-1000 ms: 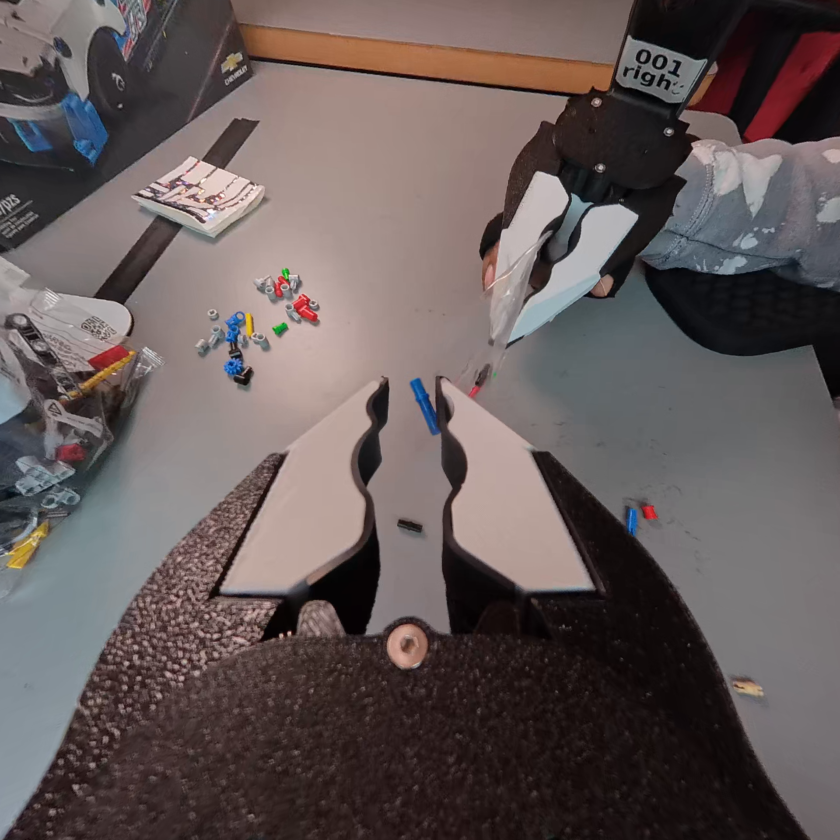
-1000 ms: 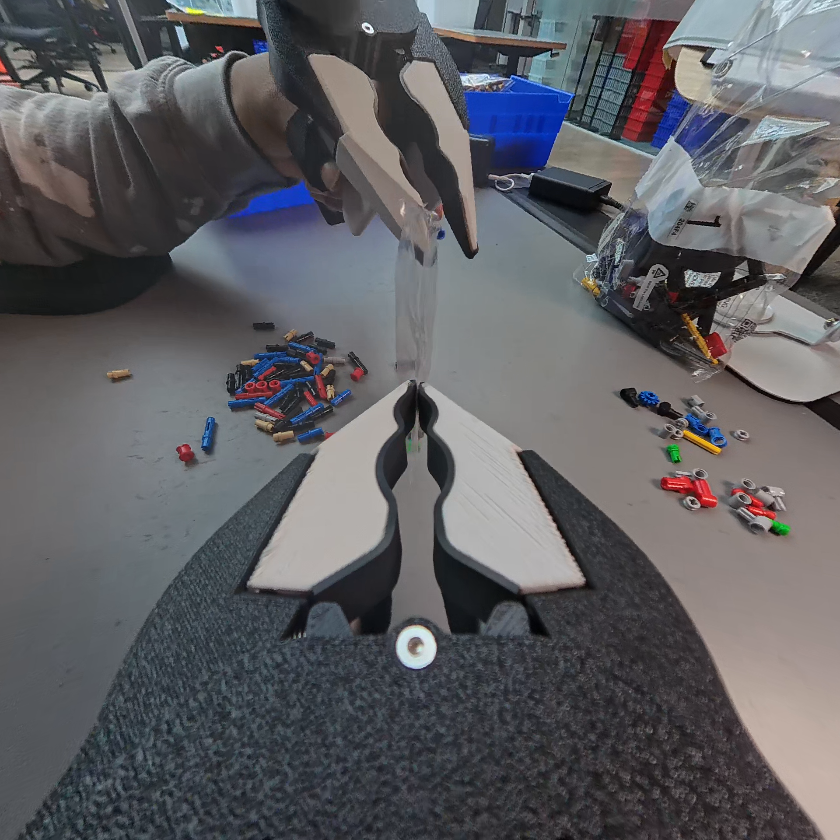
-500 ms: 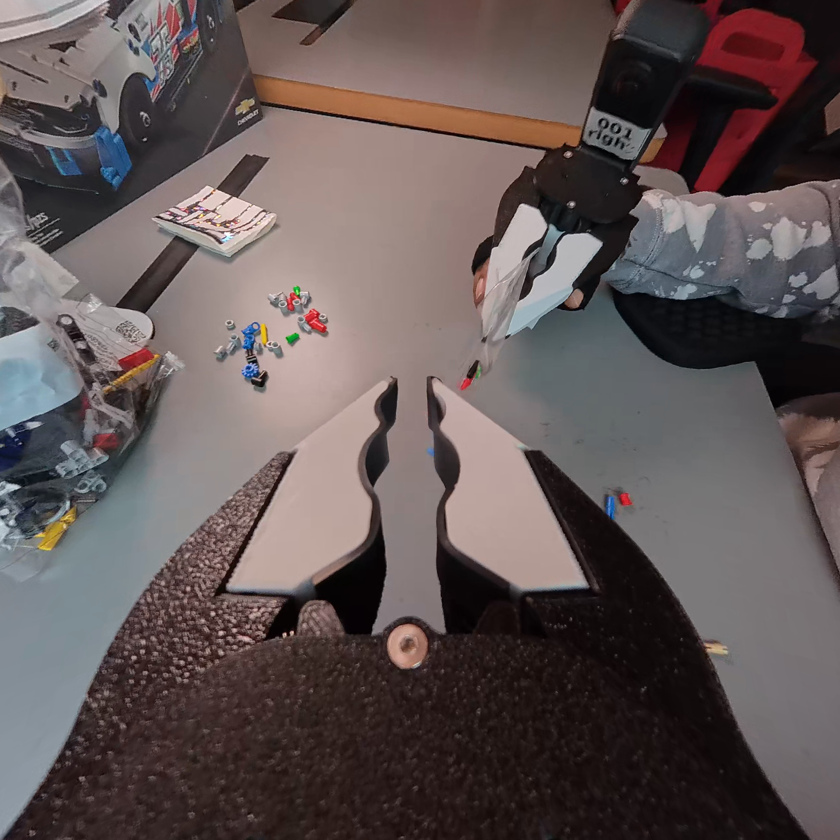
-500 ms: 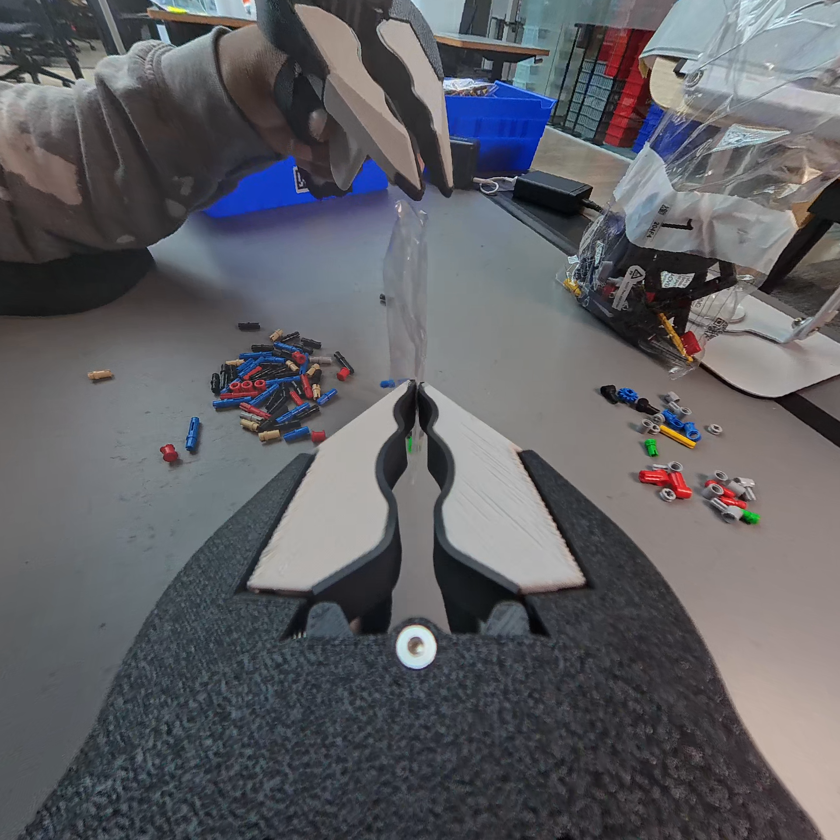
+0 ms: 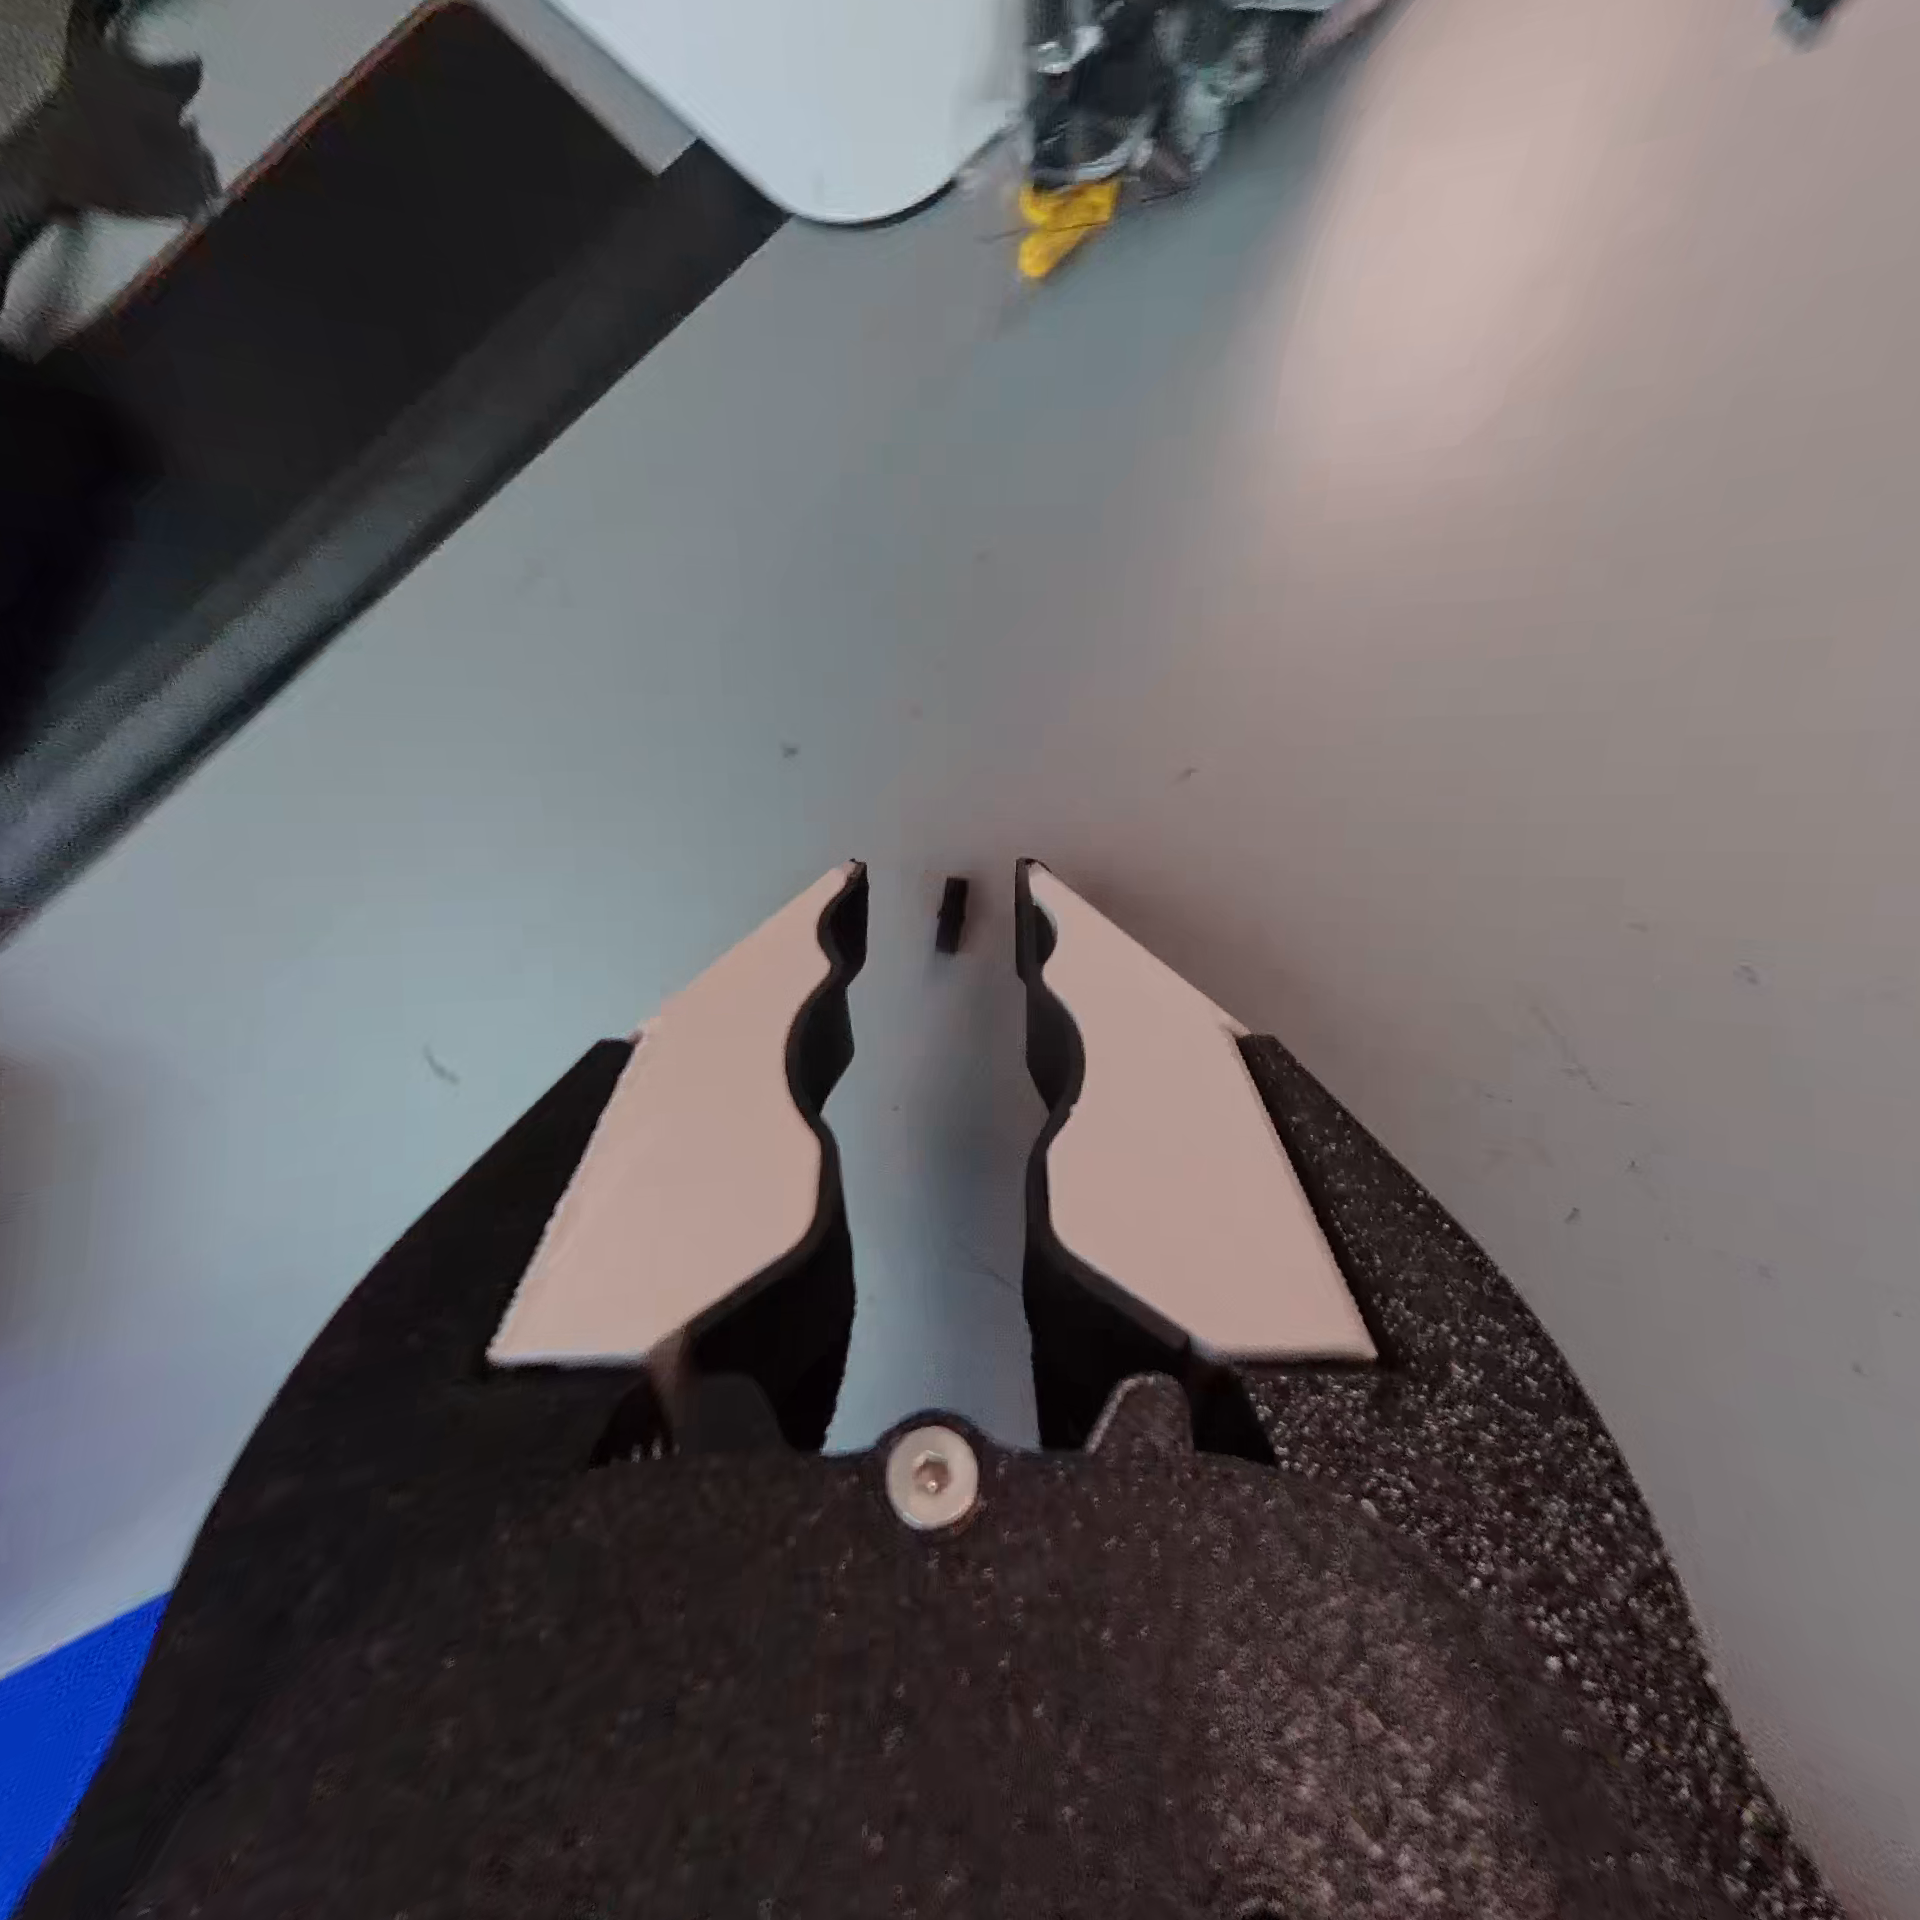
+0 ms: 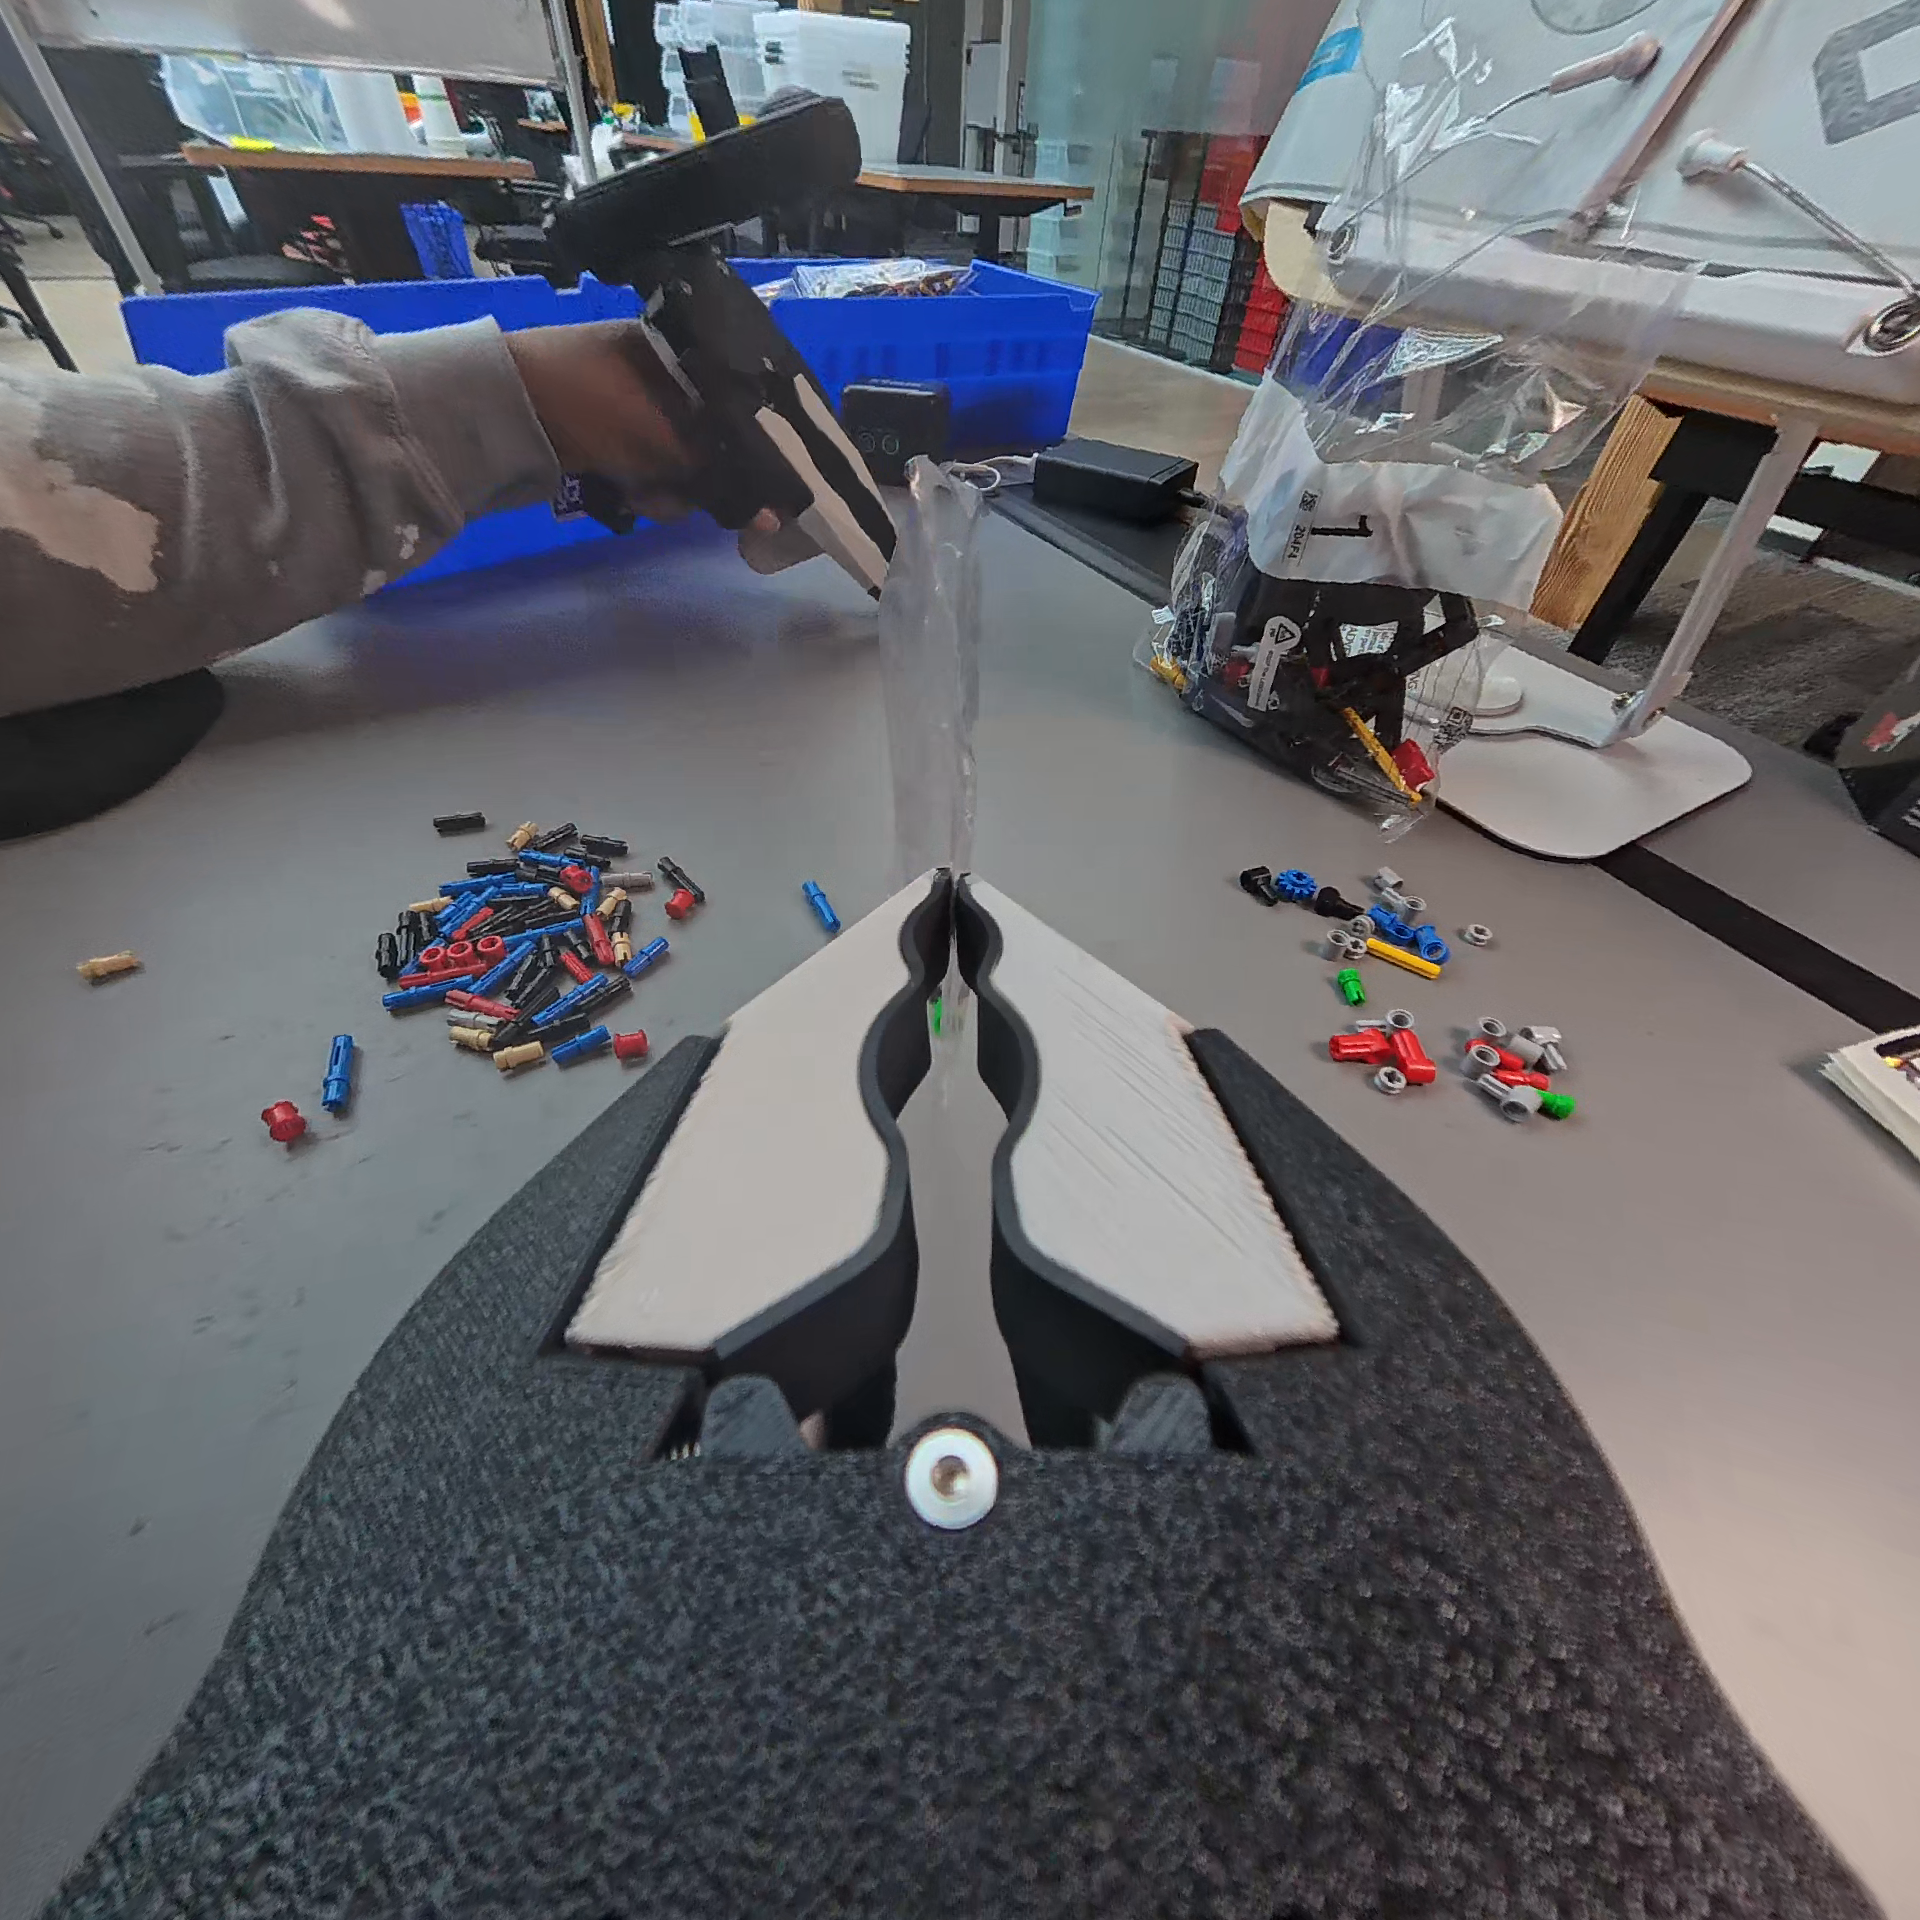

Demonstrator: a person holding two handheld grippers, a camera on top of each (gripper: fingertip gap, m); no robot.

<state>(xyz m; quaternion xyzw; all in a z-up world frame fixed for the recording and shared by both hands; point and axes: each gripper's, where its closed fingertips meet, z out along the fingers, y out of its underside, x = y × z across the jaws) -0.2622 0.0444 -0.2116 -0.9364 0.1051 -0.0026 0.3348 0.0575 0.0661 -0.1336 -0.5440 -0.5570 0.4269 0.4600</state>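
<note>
The right gripper [image 6: 951, 883] is closed on a clear plastic bag [image 6: 932, 665], which rises above its tips over the bench [image 6: 727, 707]; the left gripper [image 5: 940, 868] is parted and empty, a small black pin [image 5: 950, 914] lying between its tips; a pile of pins [image 6: 525, 940] lies left of the bag.

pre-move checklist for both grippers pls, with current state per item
1. Right gripper shut on the clear plastic bag: ok, fingertips meet on its lower end.
2. Bag emptied: not ok, a small green piece shows between the fingers.
3. Left gripper open: ok, a gap shows between its fingers.
4. Left gripper holding nothing: ok, only a small black pin lies on the grey table between its tips.
5. Left gripper clear of the bag: cannot tell, in the right wrist view its tips sit at the bag's edge.
6. Pile of pins clear of both grippers: ok.
</note>
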